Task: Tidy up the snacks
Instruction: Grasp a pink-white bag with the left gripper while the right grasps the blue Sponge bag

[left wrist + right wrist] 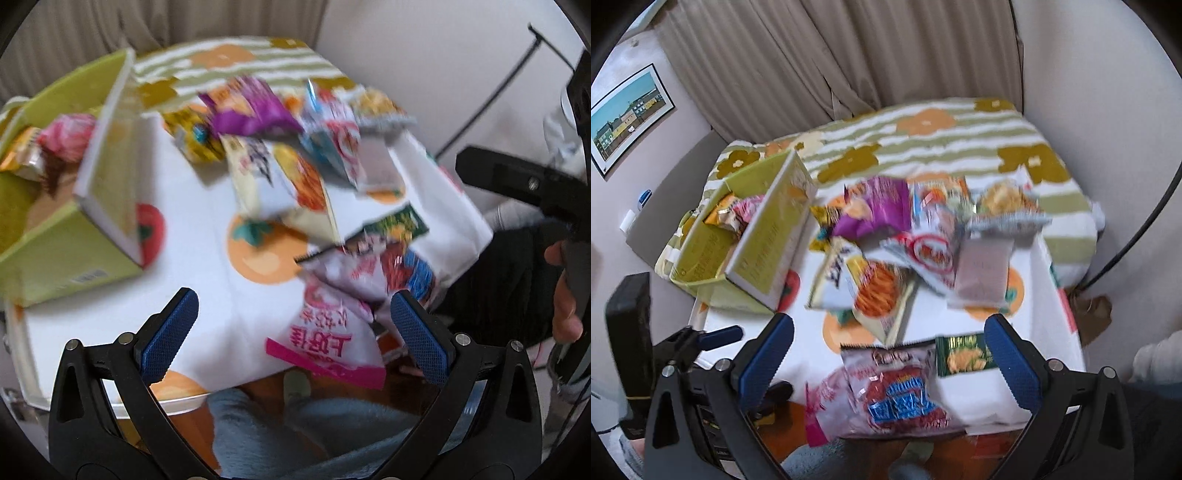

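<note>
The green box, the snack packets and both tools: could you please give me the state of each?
Green box: open, lid tilted up, a few packets inside.
Purple packet: sealed, lying in the pile on the table.
Red and blue packet: sealed, at the near table edge.
Left tool: open, empty.
Right tool: open, empty.

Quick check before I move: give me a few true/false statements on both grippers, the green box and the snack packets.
1. The left gripper is open and holds nothing. True.
2. The green box holds no snacks. False: a pink packet and an orange packet lie inside.
3. The right gripper is shut on a packet. False: it is open, holding nothing.
4. A purple packet lies in the pile on the table. True.
</note>
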